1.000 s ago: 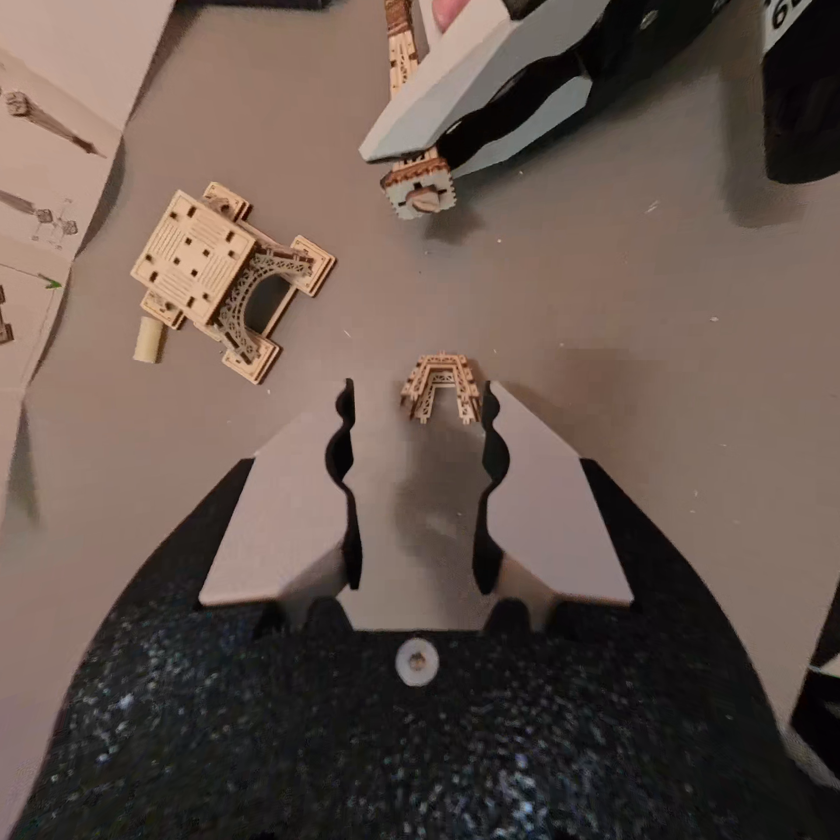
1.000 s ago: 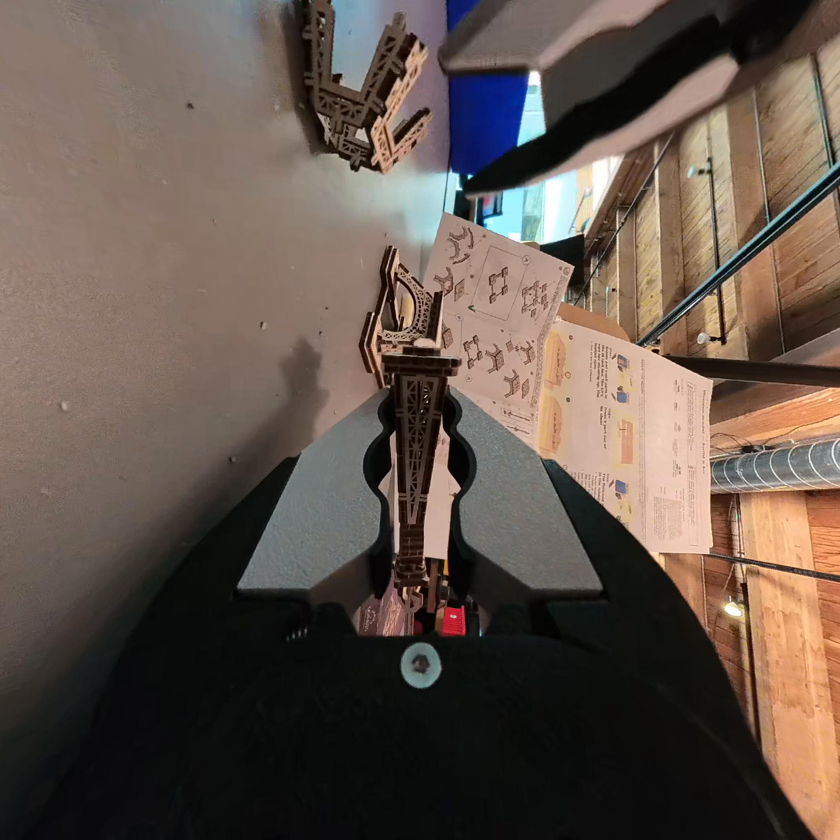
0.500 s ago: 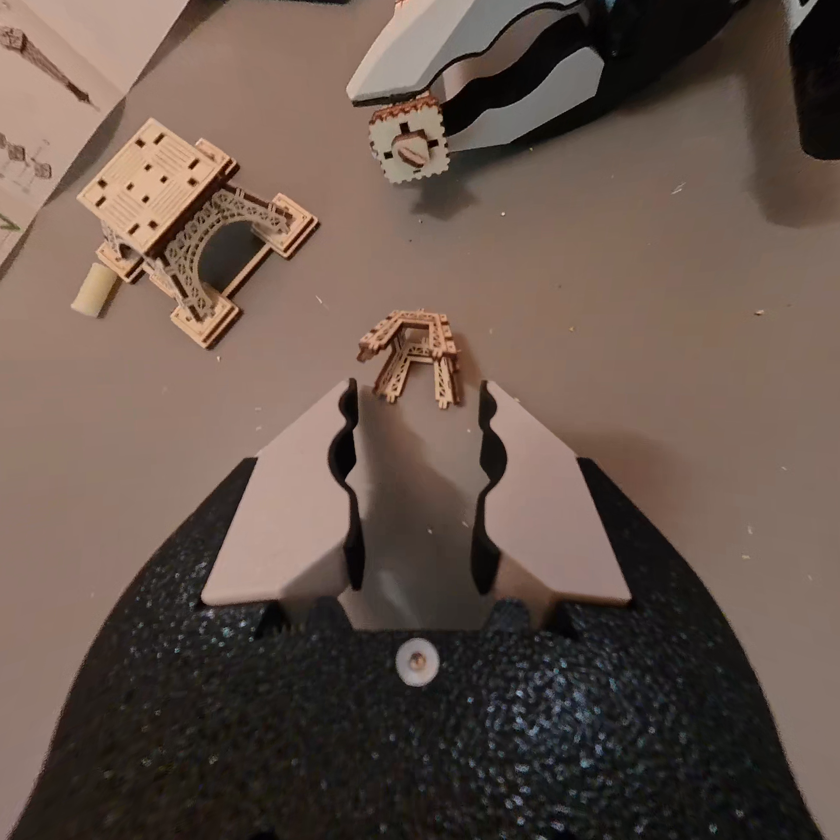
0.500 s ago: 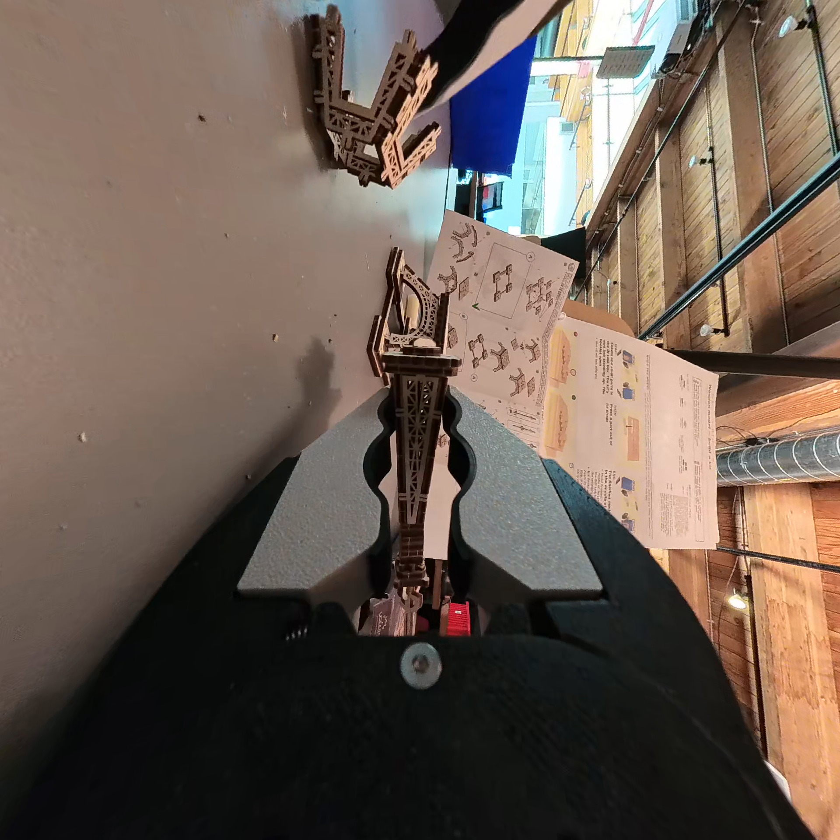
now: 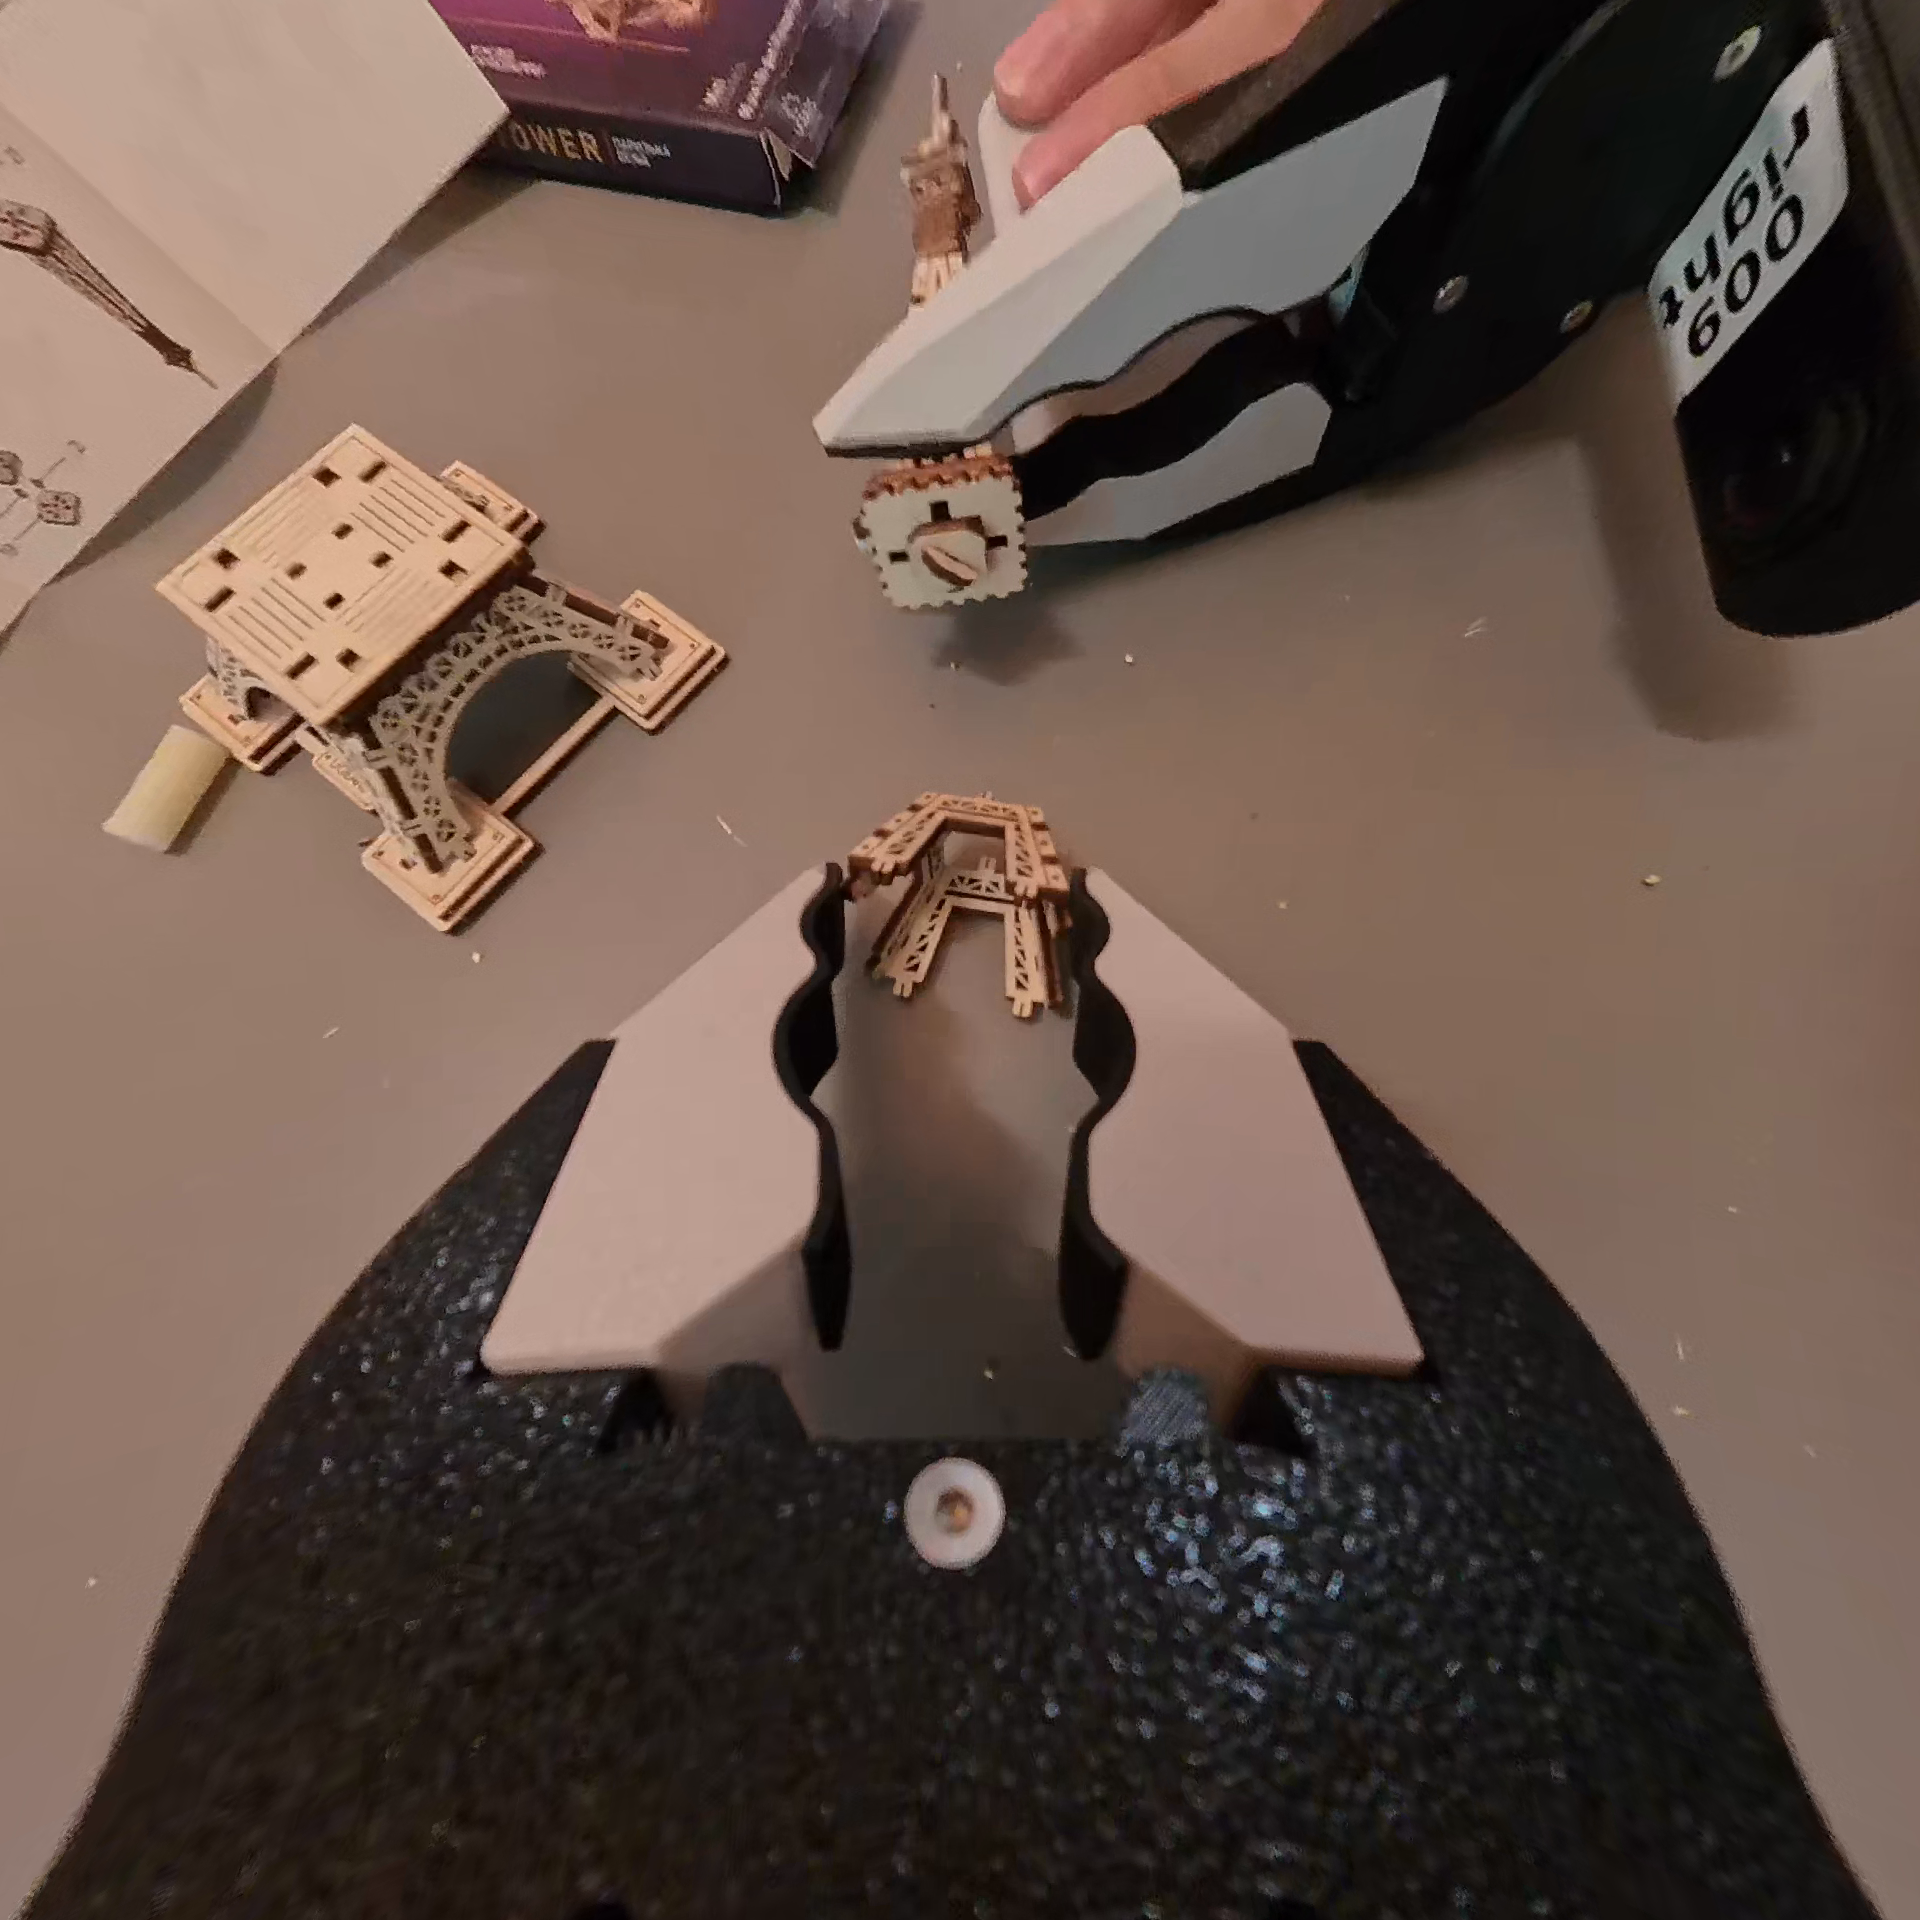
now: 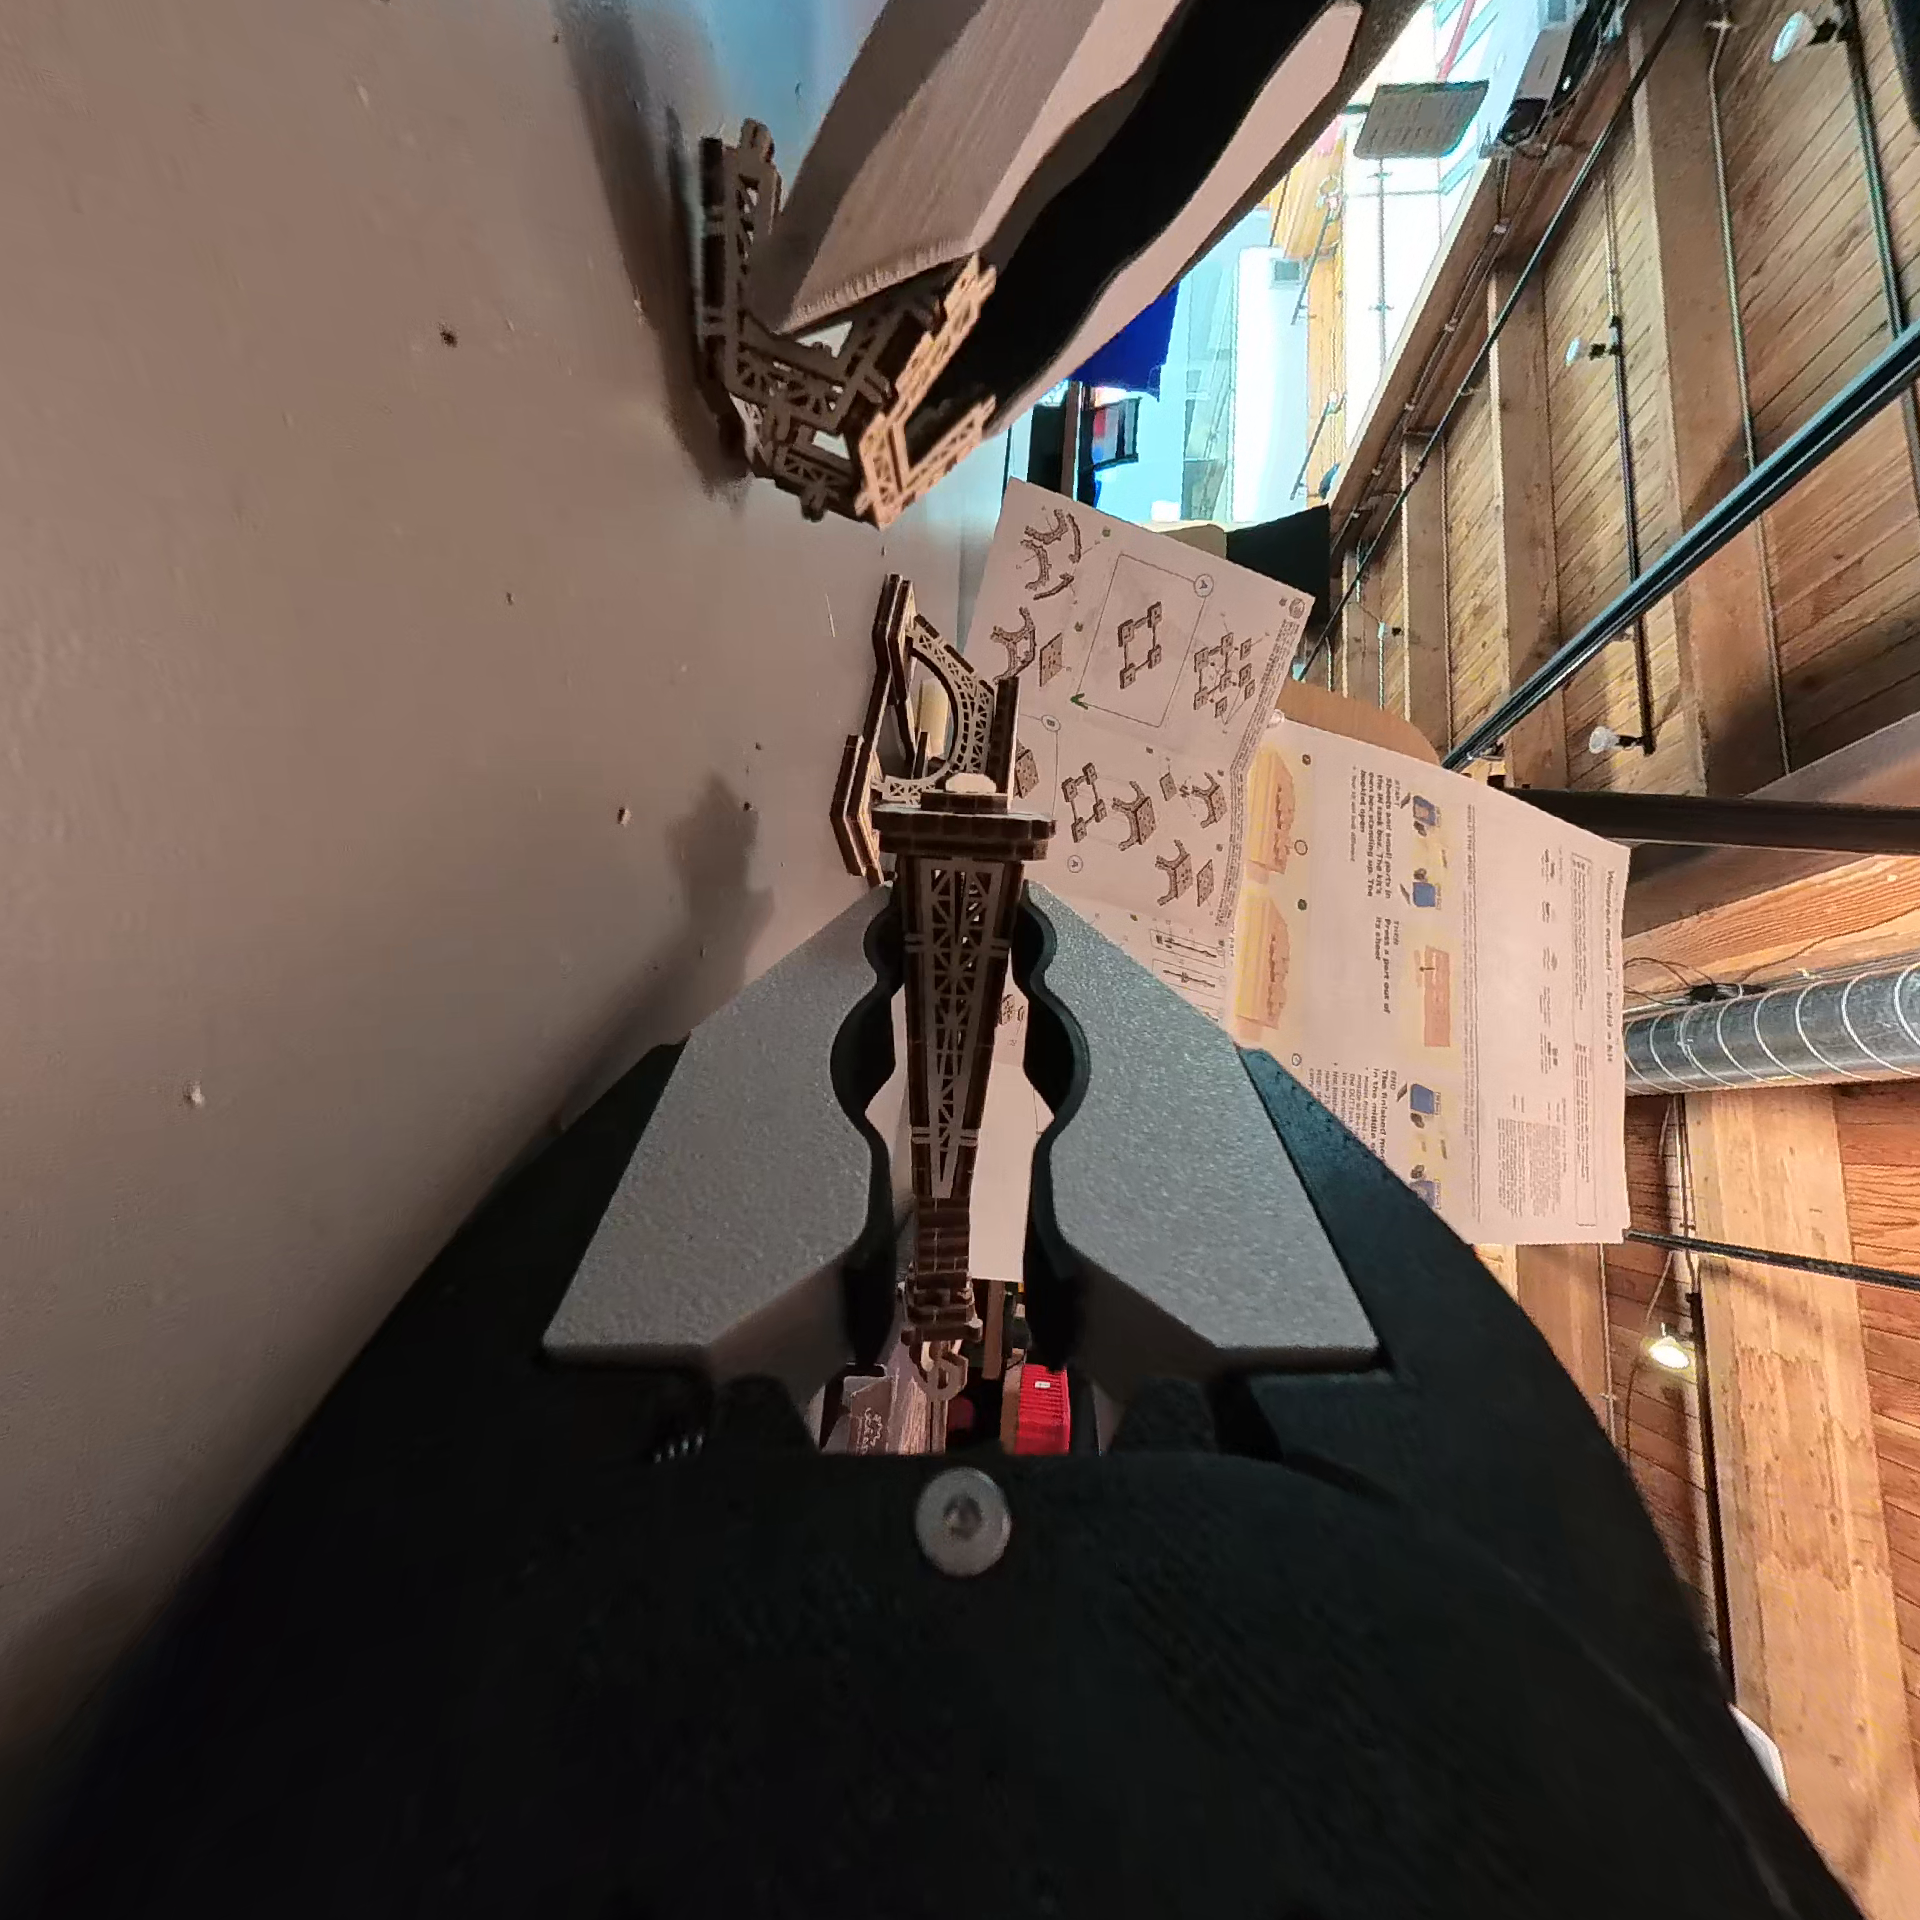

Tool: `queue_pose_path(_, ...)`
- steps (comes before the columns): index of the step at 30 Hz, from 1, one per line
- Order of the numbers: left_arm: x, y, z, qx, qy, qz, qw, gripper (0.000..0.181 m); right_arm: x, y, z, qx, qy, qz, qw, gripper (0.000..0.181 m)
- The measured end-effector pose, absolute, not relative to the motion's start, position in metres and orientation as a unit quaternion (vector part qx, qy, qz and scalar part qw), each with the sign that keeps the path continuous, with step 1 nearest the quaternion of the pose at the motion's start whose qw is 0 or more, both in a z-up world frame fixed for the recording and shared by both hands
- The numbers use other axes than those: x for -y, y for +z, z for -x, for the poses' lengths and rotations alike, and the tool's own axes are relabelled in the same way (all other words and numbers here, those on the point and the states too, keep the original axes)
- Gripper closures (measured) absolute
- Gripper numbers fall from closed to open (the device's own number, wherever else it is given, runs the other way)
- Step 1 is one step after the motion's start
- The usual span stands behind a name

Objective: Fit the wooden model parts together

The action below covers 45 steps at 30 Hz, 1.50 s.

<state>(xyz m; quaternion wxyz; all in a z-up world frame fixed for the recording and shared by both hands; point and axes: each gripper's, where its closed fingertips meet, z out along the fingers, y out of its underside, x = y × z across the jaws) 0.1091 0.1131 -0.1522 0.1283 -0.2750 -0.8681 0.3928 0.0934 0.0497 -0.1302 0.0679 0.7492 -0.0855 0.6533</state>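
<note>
My left gripper is open, and its fingertips flank a small wooden lattice middle section standing on the grey table. My right gripper is shut on the tapered wooden spire section, held sideways just above the table. In the left wrist view the spire's square end plate faces me below the right gripper. The wooden arched base with a flat slotted top stands to the left. It also shows in the right wrist view, as does the middle section.
A small cream cylinder lies beside the base. Instruction sheets and a purple box lie at the far left and back. A person's hand holds the right gripper. Wood crumbs dot the table. The left gripper's tips are roughly 8 cm from the right gripper's.
My left gripper has moved forward, so the middle section now sits between its fingertips. The right gripper has kept its grip on the spire and shifted slightly.
</note>
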Motion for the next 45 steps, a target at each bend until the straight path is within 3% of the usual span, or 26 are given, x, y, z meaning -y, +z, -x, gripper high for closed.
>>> queue_pose_path(12,-0.081,-0.101,-0.093,0.813,0.511,0.191,0.202,0.141,-0.049,-0.117,-0.094,0.121,0.669,-0.731,0.05,0.164)
queue_pose_path(32,-0.069,-0.101,-0.087,0.822,0.519,0.192,0.13,0.141,-0.048,-0.108,-0.093,0.143,0.67,-0.726,0.056,0.164)
queue_pose_path(45,-0.067,-0.097,-0.086,0.807,0.542,0.167,0.162,0.141,-0.047,-0.104,-0.094,0.183,0.674,-0.715,0.028,0.164)
